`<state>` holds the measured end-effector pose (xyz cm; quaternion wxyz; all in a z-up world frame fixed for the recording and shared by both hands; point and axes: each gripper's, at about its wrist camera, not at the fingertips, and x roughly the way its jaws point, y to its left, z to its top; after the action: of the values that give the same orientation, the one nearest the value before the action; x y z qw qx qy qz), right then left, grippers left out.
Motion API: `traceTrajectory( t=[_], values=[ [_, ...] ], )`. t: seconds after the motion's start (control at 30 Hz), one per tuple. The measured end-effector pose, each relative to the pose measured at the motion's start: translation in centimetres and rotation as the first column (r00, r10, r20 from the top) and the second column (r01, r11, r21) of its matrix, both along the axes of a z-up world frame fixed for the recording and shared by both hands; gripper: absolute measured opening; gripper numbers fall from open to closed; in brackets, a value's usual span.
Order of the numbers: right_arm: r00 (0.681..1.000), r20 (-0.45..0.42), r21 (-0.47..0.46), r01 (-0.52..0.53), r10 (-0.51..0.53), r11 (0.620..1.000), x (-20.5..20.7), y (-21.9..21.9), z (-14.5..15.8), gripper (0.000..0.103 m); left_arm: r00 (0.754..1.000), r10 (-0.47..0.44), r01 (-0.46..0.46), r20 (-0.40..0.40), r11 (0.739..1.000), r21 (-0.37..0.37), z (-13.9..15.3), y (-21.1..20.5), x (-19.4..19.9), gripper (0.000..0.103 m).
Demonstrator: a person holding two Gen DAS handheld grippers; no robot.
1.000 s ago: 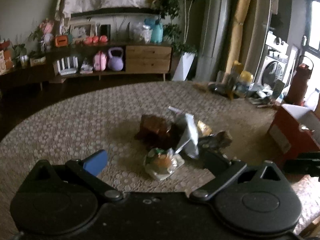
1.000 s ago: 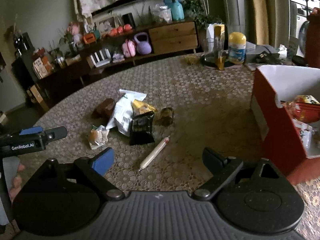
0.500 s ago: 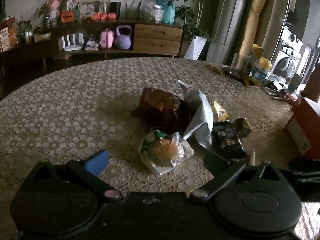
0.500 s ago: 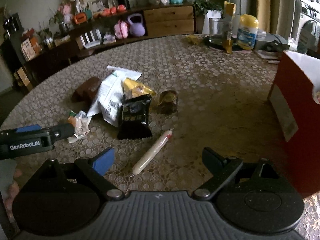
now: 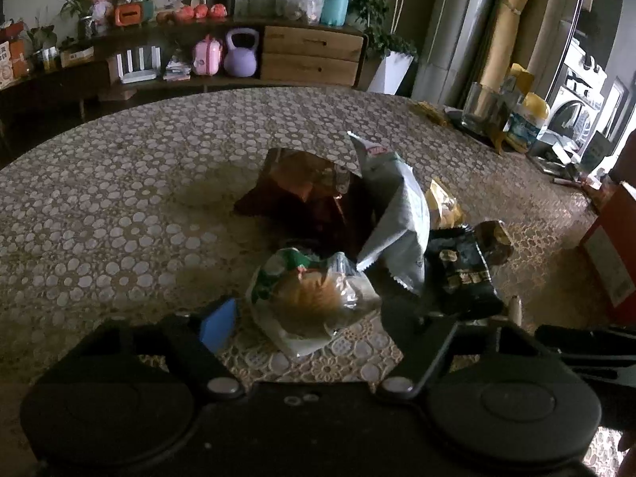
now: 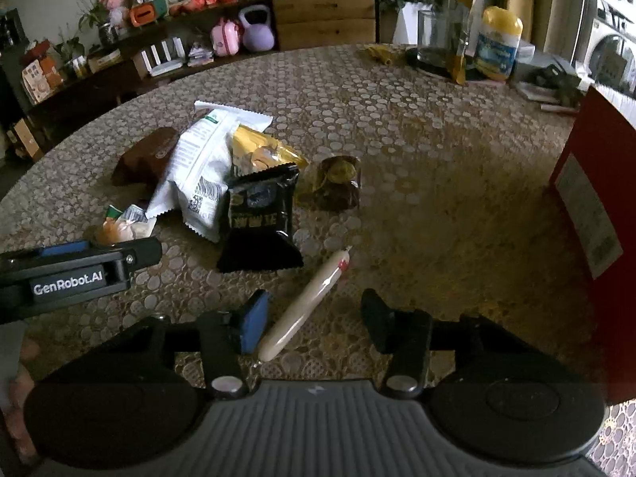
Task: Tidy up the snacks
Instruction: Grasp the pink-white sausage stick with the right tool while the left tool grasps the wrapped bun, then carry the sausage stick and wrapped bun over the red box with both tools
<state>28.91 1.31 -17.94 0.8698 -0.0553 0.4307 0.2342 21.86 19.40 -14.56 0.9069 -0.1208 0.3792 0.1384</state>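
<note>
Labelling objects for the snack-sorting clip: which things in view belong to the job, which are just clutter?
Job:
- sausage stick
- clear-wrapped bun
- white packet
- black packet
- brown packet
- red box

Clutter:
- yellow-lidded tub
- purple kettlebell
- glass jar

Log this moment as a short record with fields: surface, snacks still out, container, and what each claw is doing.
surface: round table with a patterned lace cloth
snacks out: brown pack, white pouch, yellow pack, black pack, small dark wrapped sweet, sausage stick, clear-wrapped bun
container: red box at the table's right side
left claw: closing, clear-wrapped bun between its fingers, pads not yet pressing
right claw: closing around the sausage stick, not yet gripped
</note>
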Motion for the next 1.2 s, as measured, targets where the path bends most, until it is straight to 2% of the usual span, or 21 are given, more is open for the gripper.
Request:
traceTrajectory(
  t=[0.03, 0.1, 0.17, 0.27, 0.5, 0.87, 1.2],
  values=[
    [1.0, 0.004, -0.008, -0.004, 0.004, 1.0, -0.1, 0.2, 0.0, 0.042, 1.0, -0.001, 0.001, 0.002, 1.0, -0.005, -0.1, 0.0, 0.1, 0.075],
    [1.0, 0.022, -0.03, -0.015, 0.016, 0.999, -0.3, 0.4, 0.0, 0.041, 1.0, 0.0, 0.0, 0.009, 1.0, -0.015, -0.1, 0.0, 0.0, 0.071],
    [0.999, 0.03, -0.041, -0.022, 0.023, 0.999, -0.4, 0.6, 0.0, 0.038, 1.0, 0.0, 0.0, 0.007, 1.0, -0.008, 0.0, -0.1, 0.0, 0.07],
    [0.999, 0.023, -0.028, -0.037, 0.038, 0.999, -0.5, 0.8, 0.1, 0.024, 1.0, -0.003, 0.003, 0.008, 1.0, 0.01, -0.1, -0.2, -0.1, 0.07],
    [0.999, 0.022, -0.023, -0.028, 0.029, 0.999, -1.2, 0.3, 0.2, 0.011, 1.0, -0.006, 0.006, 0.006, 1.0, 0.028, 0.1, -0.3, -0.9, 0.069],
    [1.0, -0.003, 0.048, 0.006, -0.005, 0.999, -3.0, -3.4, 1.1, 0.01, 0.999, -0.026, 0.027, 0.025, 1.0, -0.013, 1.6, -1.2, -3.6, 0.069],
    [1.0, 0.018, 0.125, 0.013, -0.015, 0.992, -6.3, -7.7, 5.1, 0.01, 0.99, -0.126, 0.126, 0.061, 0.992, -0.003, 5.2, -4.9, -6.5, 0.069]
  ],
)
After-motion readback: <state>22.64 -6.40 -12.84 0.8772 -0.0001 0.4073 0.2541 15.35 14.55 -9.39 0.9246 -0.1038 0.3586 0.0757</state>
